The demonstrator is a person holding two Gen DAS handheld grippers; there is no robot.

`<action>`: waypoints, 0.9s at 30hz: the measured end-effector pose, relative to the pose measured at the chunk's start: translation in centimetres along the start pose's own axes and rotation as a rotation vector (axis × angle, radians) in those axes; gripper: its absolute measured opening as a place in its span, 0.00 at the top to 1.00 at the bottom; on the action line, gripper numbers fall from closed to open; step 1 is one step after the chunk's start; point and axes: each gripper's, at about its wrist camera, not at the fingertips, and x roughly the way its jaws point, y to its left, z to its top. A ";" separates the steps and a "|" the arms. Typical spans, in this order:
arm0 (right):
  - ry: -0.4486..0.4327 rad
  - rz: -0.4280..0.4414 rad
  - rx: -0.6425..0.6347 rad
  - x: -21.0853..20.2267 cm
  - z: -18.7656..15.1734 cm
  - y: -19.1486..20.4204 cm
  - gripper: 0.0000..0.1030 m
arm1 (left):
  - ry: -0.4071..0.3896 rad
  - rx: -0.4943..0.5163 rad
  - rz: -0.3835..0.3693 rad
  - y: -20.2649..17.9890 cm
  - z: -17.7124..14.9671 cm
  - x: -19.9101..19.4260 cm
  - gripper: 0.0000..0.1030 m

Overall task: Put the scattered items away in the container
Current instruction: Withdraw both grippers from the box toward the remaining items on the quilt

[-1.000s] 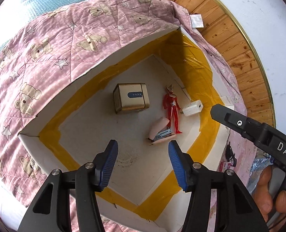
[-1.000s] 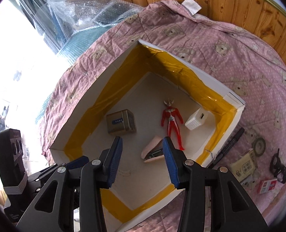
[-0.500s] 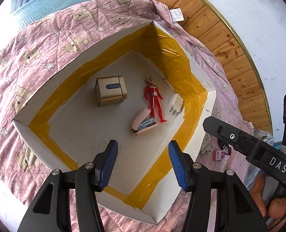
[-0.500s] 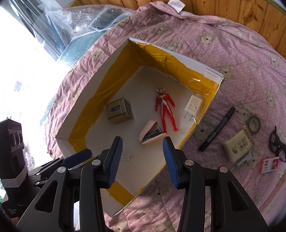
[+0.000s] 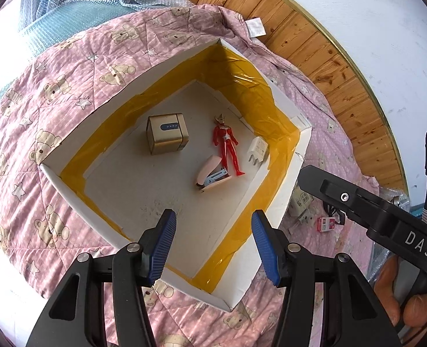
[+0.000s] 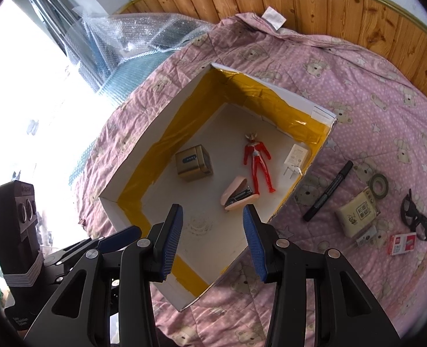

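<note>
A white cardboard box (image 5: 288,190) (image 6: 126,150) lined with yellow tape lies on a pink bear-print quilt. Inside it are a gold box (image 5: 167,133) (image 6: 193,163), a red toy figure (image 5: 227,147) (image 6: 258,163), a pink stapler (image 5: 212,173) (image 6: 238,198) and a white charger (image 5: 258,150) (image 6: 295,157). On the quilt to the right lie a black marker (image 6: 327,190), a tape roll (image 6: 379,185), a tan packet (image 6: 358,215), black glasses (image 6: 415,219) and a small red-and-white box (image 6: 402,243) (image 5: 326,224). My left gripper (image 5: 212,245) and right gripper (image 6: 212,240) hover open and hold nothing above the box's near part.
Bubble wrap (image 6: 132,37) is piled beyond the quilt at the back left. A wooden panel wall (image 6: 329,5) rises behind. The right gripper's arm (image 5: 372,217) crosses the left wrist view at right, with a hand (image 5: 407,297) on it.
Both grippers have pulled back and up from the box, so the whole box and more of the quilt now show. Nothing inside the box moved.
</note>
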 end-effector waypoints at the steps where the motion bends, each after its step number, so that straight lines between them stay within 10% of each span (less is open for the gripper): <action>1: -0.003 0.003 0.001 -0.2 -0.1 0.0 0.55 | -0.001 0.005 0.001 -0.1 -0.1 -0.1 0.46; 27: -0.075 0.058 0.211 -4.2 -6.4 -6.2 0.55 | 0.041 0.176 0.053 -5.1 -2.5 -0.4 0.41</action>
